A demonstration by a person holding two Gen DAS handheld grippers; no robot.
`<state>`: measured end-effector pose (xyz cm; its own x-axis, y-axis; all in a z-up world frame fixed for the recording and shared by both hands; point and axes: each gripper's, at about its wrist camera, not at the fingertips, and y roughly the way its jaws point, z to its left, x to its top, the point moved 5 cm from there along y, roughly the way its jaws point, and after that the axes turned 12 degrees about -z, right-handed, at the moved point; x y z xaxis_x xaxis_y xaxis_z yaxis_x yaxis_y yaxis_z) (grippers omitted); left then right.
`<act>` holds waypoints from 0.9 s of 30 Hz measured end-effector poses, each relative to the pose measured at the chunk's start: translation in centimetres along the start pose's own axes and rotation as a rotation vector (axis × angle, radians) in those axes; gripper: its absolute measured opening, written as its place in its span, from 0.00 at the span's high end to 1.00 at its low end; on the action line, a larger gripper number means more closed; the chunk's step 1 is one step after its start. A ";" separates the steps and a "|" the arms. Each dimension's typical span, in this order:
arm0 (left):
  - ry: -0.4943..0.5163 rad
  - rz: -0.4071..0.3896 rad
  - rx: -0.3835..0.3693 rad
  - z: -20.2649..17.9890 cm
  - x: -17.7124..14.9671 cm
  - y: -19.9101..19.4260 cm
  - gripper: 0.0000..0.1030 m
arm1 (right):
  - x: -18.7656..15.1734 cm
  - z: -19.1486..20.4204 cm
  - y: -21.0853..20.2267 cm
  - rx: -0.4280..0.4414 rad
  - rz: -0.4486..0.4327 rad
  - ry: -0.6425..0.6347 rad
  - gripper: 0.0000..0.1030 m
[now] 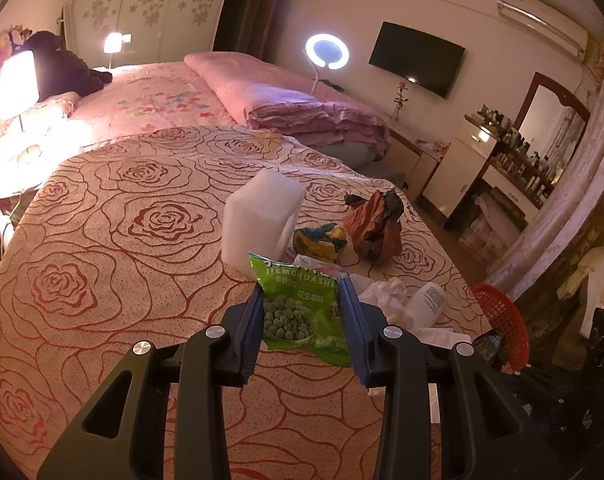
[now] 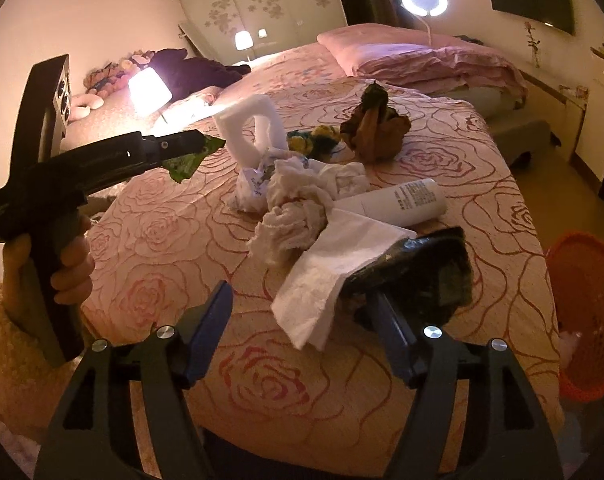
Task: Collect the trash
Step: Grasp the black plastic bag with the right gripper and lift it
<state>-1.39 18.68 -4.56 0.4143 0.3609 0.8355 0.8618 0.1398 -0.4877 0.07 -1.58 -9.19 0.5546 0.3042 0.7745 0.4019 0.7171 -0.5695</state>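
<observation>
My left gripper point(image 1: 302, 292) is shut on a green pea snack packet point(image 1: 302, 312) and holds it above the rose-patterned bedspread point(image 1: 122, 240). From the right wrist view the left gripper point(image 2: 206, 144) shows at the left with the green packet point(image 2: 186, 164) in its tip. My right gripper point(image 2: 302, 296) is open, low over the bed. Its right finger touches a dark crumpled wrapper point(image 2: 421, 272) beside a white napkin point(image 2: 333, 272). Beyond lie crumpled tissues point(image 2: 302, 204), a white bottle point(image 2: 401, 200), a foam block point(image 2: 250, 128), a brown paper bag point(image 2: 377, 128) and a yellow-blue wrapper point(image 2: 313, 138).
A red mesh basket point(image 2: 585, 312) stands on the floor at the bed's right edge; it also shows in the left wrist view point(image 1: 501, 316). Folded pink quilts point(image 1: 294, 96) lie at the far end. A lit lamp point(image 1: 16, 84) stands at the left, a dresser point(image 1: 497, 168) at the right.
</observation>
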 end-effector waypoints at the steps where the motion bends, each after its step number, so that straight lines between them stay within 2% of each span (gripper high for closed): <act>1: 0.000 0.001 0.000 0.0 0.0 0.0 0.66 | 0.0 -0.1 -0.1 -0.002 0.001 -0.002 0.35; 6: 0.000 0.002 0.000 -0.1 -0.1 0.1 0.66 | 0.7 -0.2 -2.0 0.014 -0.025 -0.007 0.35; 9: 0.000 0.004 0.000 -0.1 -0.1 0.1 0.66 | 1.3 -0.3 -3.2 -0.010 -0.056 -0.026 0.35; 12: 0.002 0.010 -0.002 -0.3 -0.4 0.2 0.66 | 1.9 -1.7 -3.6 -0.102 -0.086 -0.020 0.35; 15: 0.010 0.010 -0.007 -0.7 -0.6 0.1 0.66 | 1.5 -4.0 -2.5 -0.199 -0.062 0.007 0.35; 18: 0.015 0.007 -0.010 -0.9 -0.6 0.0 0.66 | 0.6 -6.1 -0.9 -0.225 -0.024 0.060 0.37; 19: 0.017 0.007 -0.010 -1.0 -0.5 0.0 0.66 | 0.3 -6.4 -0.6 -0.222 -0.014 0.070 0.38; 22: 0.022 0.007 -0.010 -1.1 -0.6 0.1 0.66 | -0.7 -7.0 0.5 -0.209 0.025 0.087 0.50; 24: 0.026 0.008 -0.012 -1.3 -0.6 0.1 0.66 | -1.1 -7.1 0.6 -0.201 0.038 0.089 0.62; 27: 0.037 0.010 -0.020 -1.7 -0.7 0.2 0.66 | -1.2 -7.5 0.1 -0.214 0.026 0.108 0.68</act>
<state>-0.97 16.93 -4.82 0.4336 0.3275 0.8395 0.8629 0.1174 -0.4915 4.89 -6.62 -12.26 0.6372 0.2439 0.7311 0.5250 0.5571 -0.6434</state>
